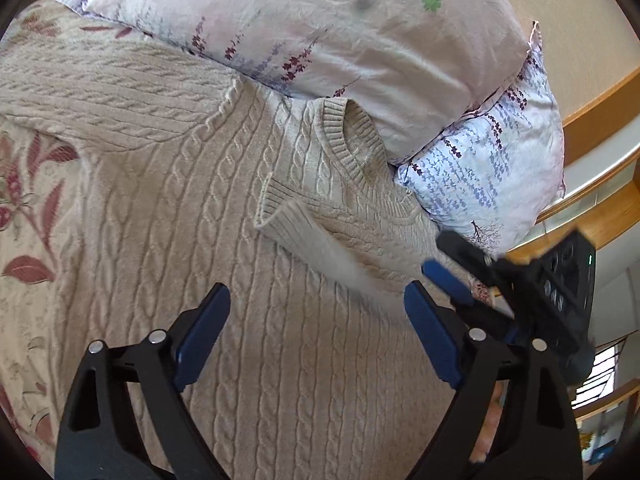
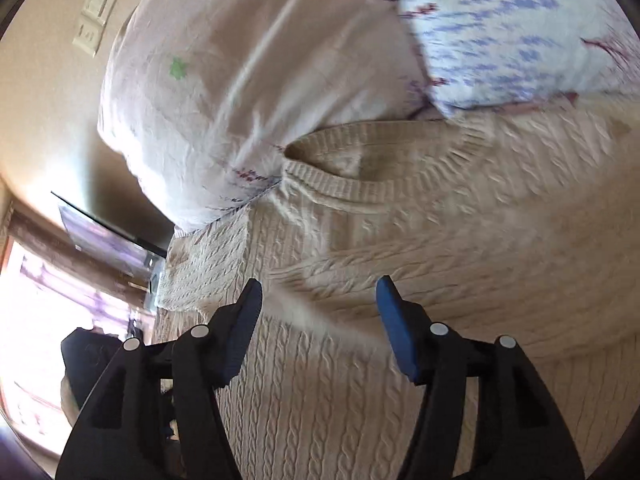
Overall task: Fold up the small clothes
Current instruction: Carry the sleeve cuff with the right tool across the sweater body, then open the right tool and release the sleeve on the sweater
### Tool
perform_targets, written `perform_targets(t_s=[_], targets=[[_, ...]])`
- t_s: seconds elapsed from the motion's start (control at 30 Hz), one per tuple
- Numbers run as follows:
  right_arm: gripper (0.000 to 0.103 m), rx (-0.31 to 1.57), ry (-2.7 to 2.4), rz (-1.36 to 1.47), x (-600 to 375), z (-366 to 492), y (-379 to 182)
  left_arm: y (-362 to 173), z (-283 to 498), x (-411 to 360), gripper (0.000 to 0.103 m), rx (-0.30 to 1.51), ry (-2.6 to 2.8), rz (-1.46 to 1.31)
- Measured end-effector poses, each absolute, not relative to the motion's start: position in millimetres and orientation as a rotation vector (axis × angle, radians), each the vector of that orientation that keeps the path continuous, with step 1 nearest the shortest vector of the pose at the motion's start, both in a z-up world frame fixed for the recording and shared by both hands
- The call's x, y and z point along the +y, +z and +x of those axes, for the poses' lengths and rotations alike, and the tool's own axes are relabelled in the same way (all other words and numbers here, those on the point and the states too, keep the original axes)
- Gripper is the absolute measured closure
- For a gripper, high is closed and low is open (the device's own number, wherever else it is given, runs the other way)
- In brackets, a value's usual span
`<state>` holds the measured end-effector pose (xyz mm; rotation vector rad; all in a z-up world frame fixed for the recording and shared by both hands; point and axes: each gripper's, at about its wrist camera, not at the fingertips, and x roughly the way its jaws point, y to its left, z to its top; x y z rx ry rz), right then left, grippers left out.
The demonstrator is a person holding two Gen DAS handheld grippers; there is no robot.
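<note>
A beige cable-knit sweater (image 1: pixel 192 208) lies flat on the bed, its ribbed neckline (image 1: pixel 352 152) against the pillows. One sleeve (image 1: pixel 332 236) is folded across the chest, its cuff pointing left; the other sleeve (image 1: pixel 104 92) stretches out to the left. My left gripper (image 1: pixel 316 320) is open and empty above the sweater's body. My right gripper (image 2: pixel 318 304) is open, hovering over the folded sleeve (image 2: pixel 360 276), and also shows at the right of the left wrist view (image 1: pixel 444 264). The neckline (image 2: pixel 360 176) shows in the right wrist view.
Two floral pillows, a large pale one (image 1: pixel 320 20) and a smaller blue-patterned one (image 1: pixel 492 160), lie at the head of the bed. A floral bedspread (image 1: pixel 28 208) lies under the sweater. A wooden headboard rail (image 1: pixel 600 104) runs at the right.
</note>
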<state>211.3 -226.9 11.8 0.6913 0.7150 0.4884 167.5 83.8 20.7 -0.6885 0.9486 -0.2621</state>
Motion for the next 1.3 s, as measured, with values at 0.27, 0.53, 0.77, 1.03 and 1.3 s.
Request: perform_targets(t_s=[0.27,0.53,0.77,1.03,1.3], targets=[[0.046,0.665,0.131,1.184,-363,154,-62,3,213,88,0.028,1.020,-0.237,-0.815],[0.063,0.614,0.080,1.327,-400,153,-85,-2,245,92,0.061,1.051,-0.222,-0.813],[0.093,0.553,0.087,1.263,-400,155,-65,23,274,81,0.098,1.025,-0.324,-0.700],[0.093,0.639,0.054,1.094,-372,161,-57,47,296,89,0.098,0.960,-0.303,-0.497],[0.084,0.649,-0.035,0.884,-355,141,-36,-1,289,96,0.085,1.070,-0.241,-0.538]])
